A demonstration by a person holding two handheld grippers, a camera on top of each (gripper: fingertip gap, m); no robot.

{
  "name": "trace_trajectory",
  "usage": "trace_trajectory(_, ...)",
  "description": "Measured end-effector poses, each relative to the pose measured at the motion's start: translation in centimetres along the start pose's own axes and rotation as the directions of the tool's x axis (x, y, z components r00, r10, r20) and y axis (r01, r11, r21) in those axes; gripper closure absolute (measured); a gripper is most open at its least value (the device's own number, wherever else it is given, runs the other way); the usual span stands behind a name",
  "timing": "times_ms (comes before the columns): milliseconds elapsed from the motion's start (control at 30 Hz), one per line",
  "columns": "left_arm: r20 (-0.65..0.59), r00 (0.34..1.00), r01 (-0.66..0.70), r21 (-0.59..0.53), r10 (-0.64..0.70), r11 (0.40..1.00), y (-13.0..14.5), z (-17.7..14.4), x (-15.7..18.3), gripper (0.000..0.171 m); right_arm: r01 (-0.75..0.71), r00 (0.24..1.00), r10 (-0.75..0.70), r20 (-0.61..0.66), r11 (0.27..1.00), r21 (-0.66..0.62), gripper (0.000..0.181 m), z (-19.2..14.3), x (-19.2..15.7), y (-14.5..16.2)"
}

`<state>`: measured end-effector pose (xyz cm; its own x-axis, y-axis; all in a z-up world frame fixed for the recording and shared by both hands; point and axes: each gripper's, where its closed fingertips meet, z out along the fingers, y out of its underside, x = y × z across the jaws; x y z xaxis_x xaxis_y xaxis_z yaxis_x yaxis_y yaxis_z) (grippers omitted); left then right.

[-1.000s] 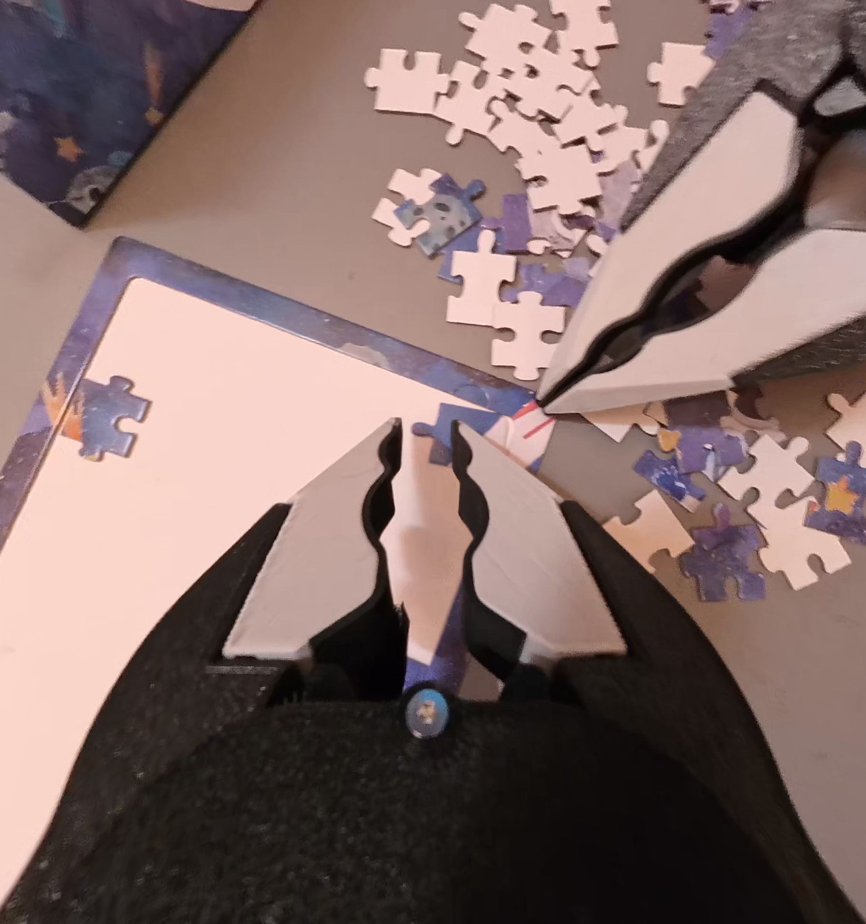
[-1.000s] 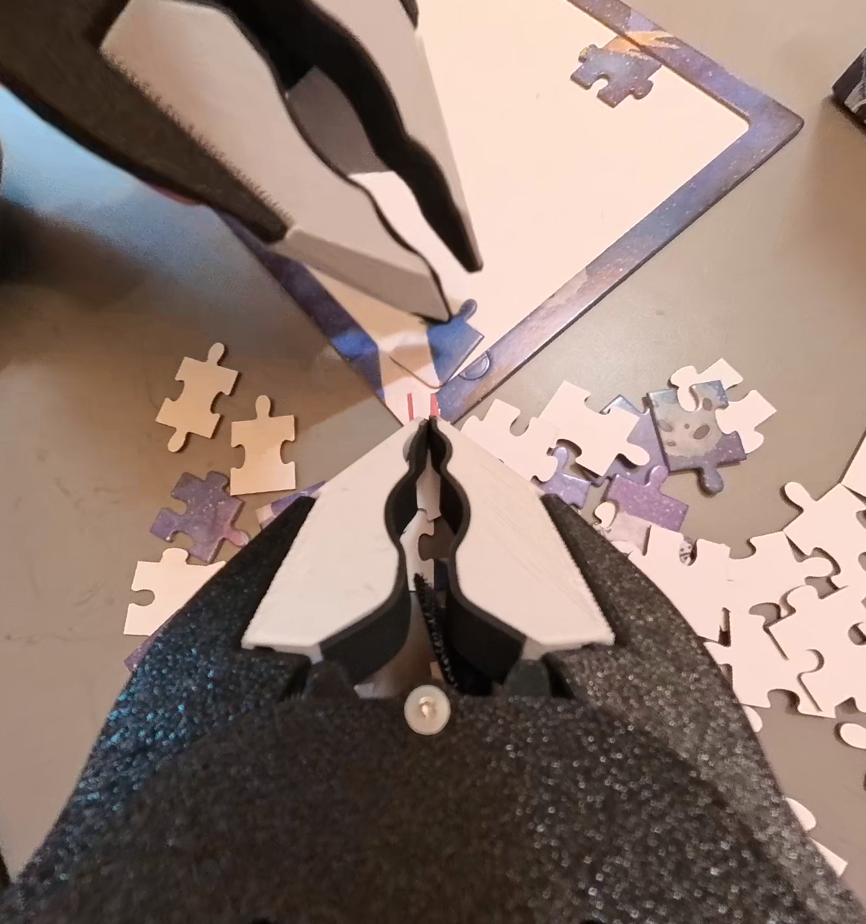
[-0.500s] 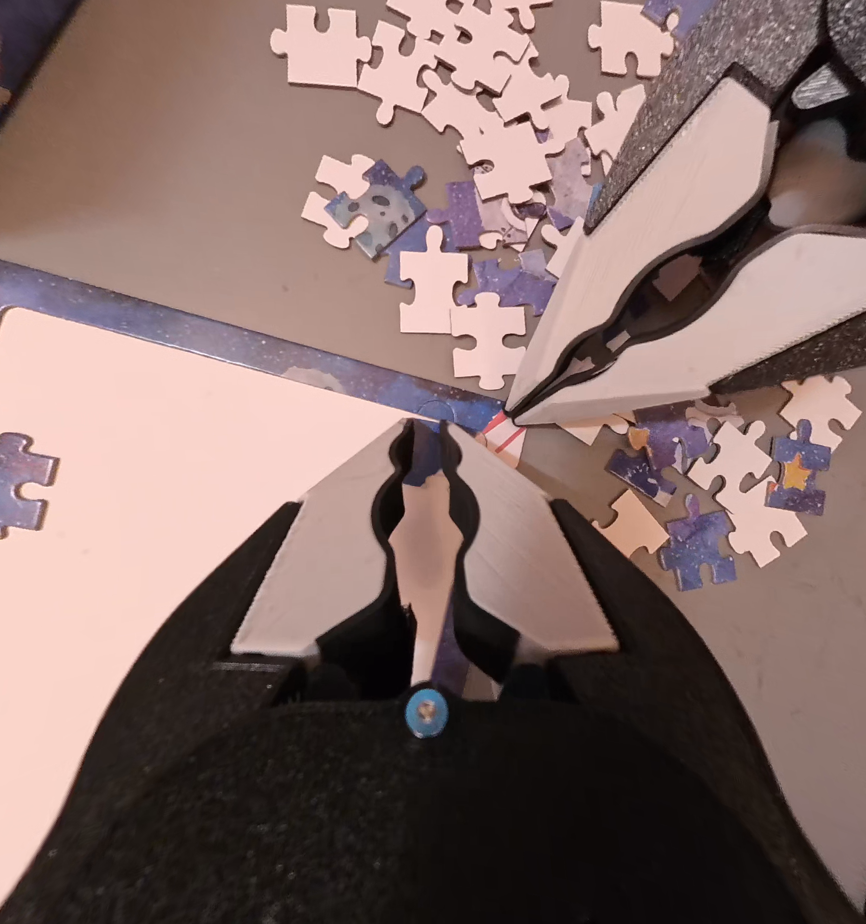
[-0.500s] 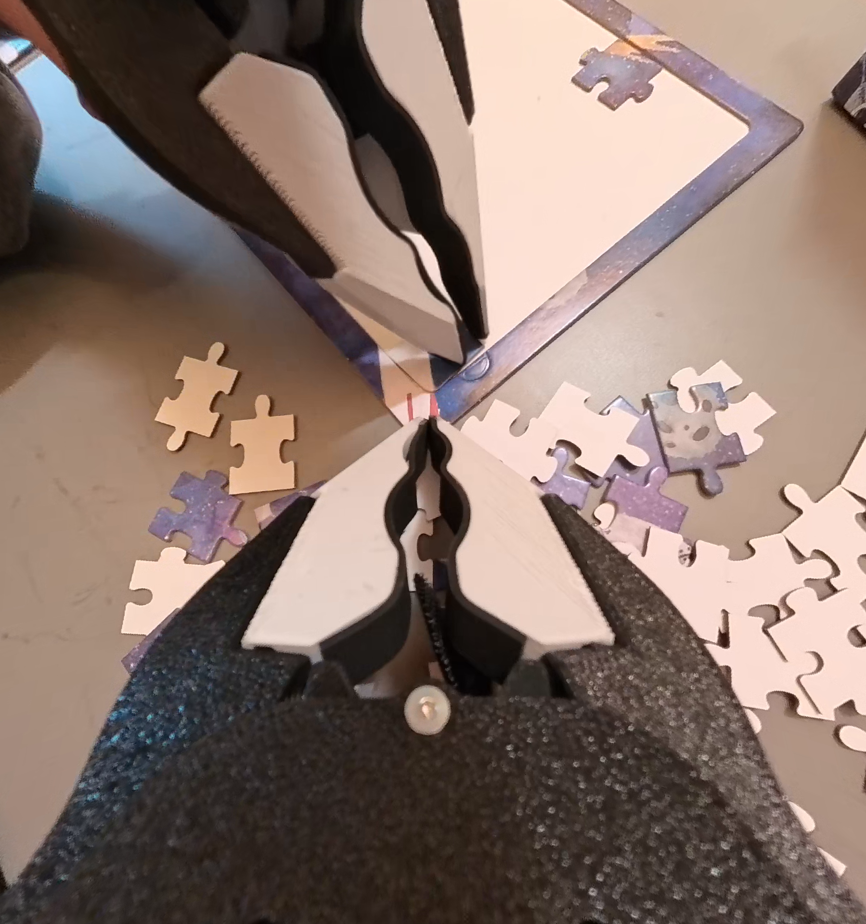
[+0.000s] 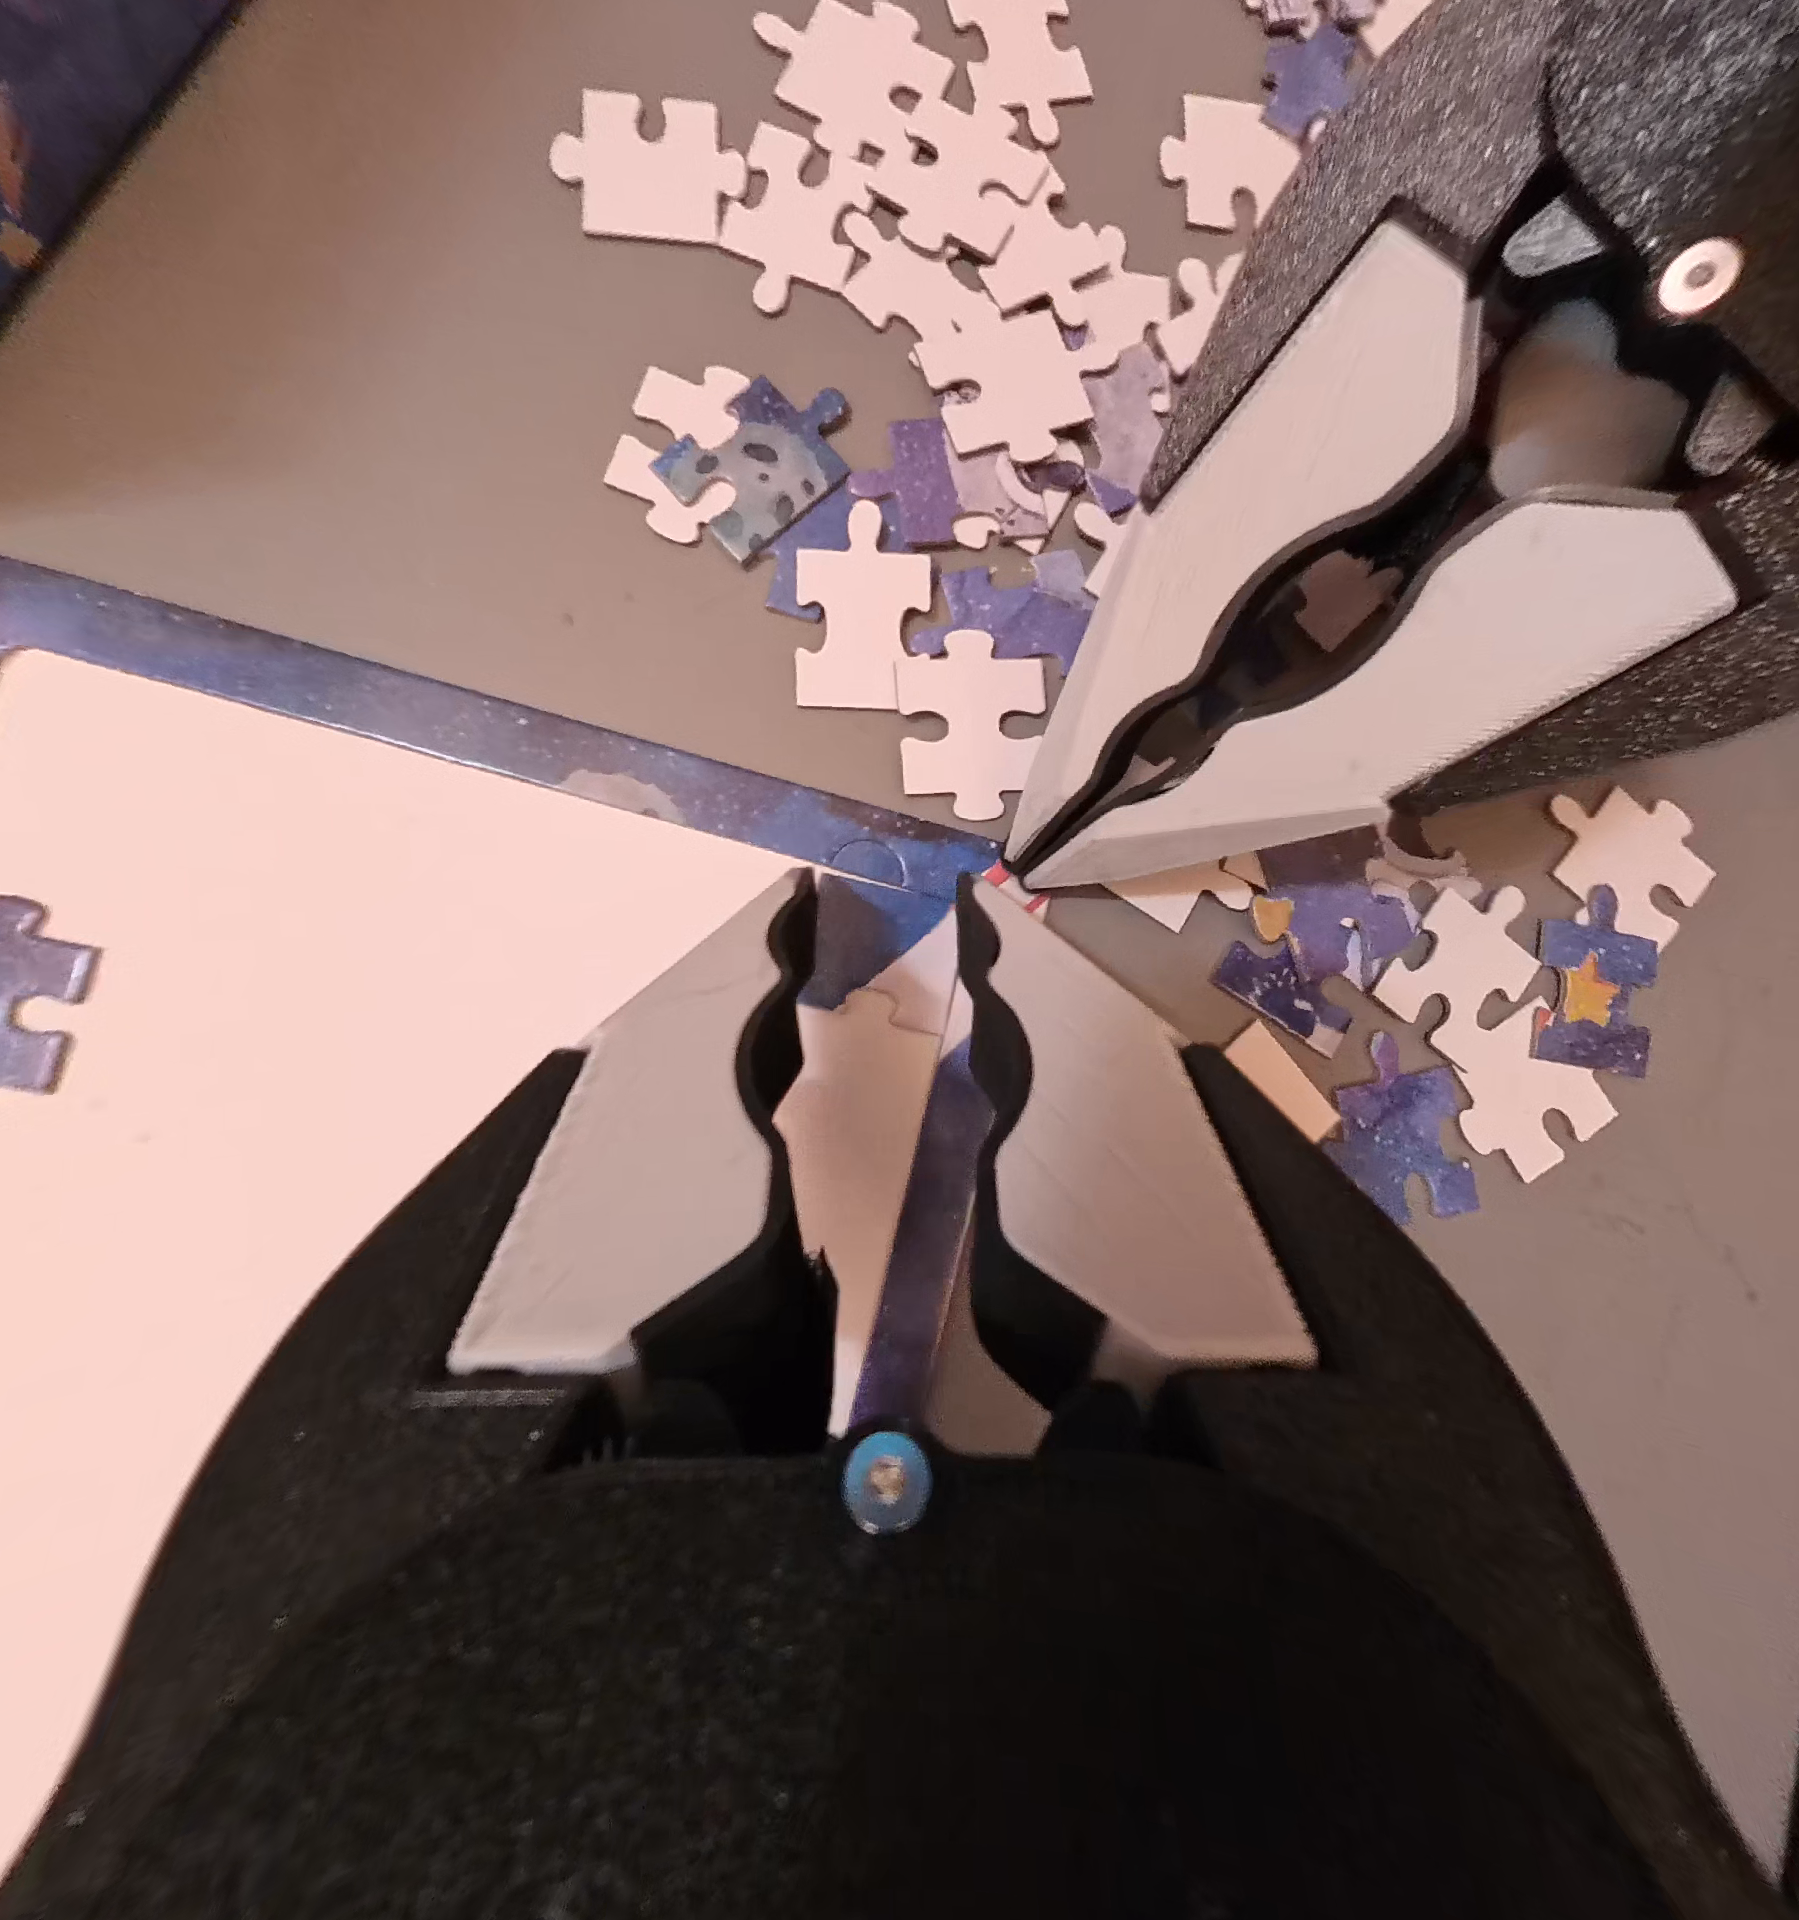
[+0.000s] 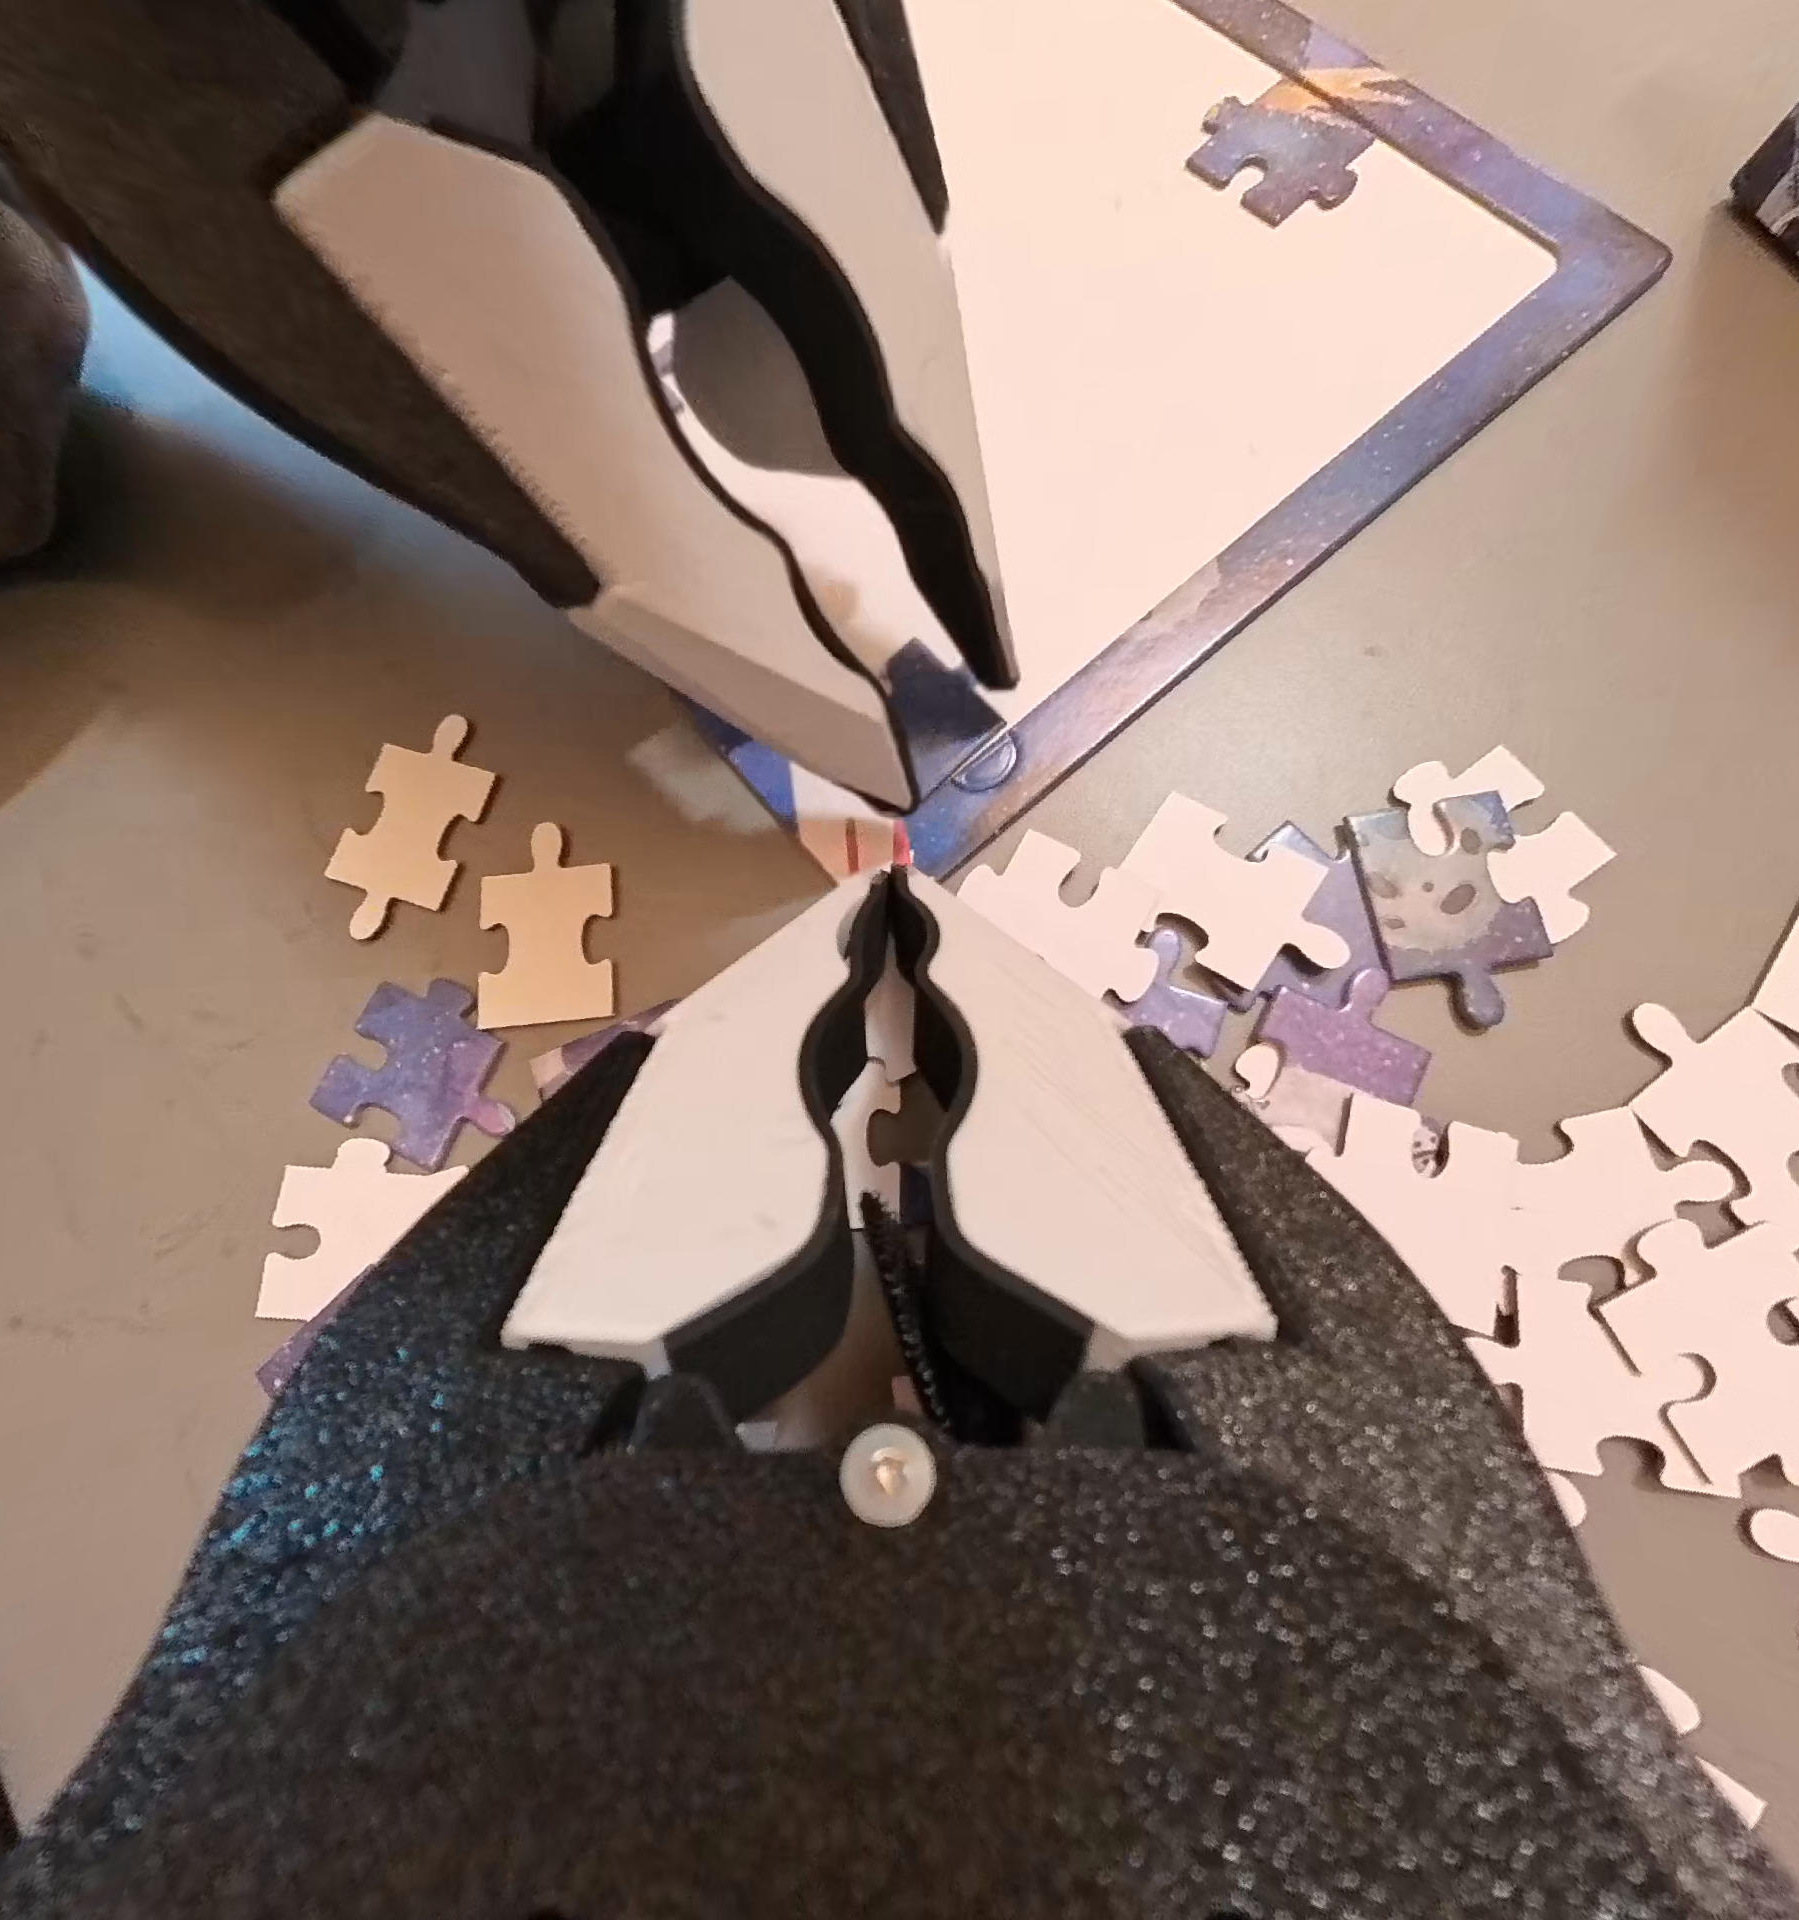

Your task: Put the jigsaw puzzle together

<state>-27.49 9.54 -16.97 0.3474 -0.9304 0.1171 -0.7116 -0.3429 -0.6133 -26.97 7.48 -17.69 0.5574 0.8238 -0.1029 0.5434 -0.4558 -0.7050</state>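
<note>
Left wrist view: your left gripper has spread open off the corner piece (seated, apparently); right gripper, closed and empty, pins the frame.

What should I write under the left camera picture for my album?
Open left gripper over a corner piece in the puzzle frame, shut right gripper touching that corner.

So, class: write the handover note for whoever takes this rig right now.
Left gripper: open, fingers either side of a blue piece in the frame's near corner.
Right gripper: shut, holding nothing, tip at that corner's outer edge.
Done: corner piece in place, plus one blue piece at the far edge.
Left: the loose pieces on the table, many face down.
</note>
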Motion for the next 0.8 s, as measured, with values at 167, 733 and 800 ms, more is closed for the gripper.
trace_trajectory(167, 0.086, 0.996, -0.019, 0.03, 0.016, 0.999, 0.0, -3.9, 0.7, 0.144, 0.012, 1.0, -0.012, -0.016, 1.0, -0.001, 0.181, 0.1, -0.1, -0.2)
trace_trajectory(733, 0.536, 0.633, 0.16, 0.616, -0.559, 0.772, 10.2, -15.9, 3.3, 0.137, 0.158, 0.943, -0.11, -0.314, 0.979, 0.131, 0.173, -14.3, 3.6, -0.4)
trace_trajectory(800, 0.566, 0.617, 0.128, 0.613, -0.547, 0.78, 10.4, -16.4, 3.1, 0.137, 0.083, 0.93, -0.042, -0.365, 0.992, 0.098, 0.17, -18.2, 5.1, 2.7)
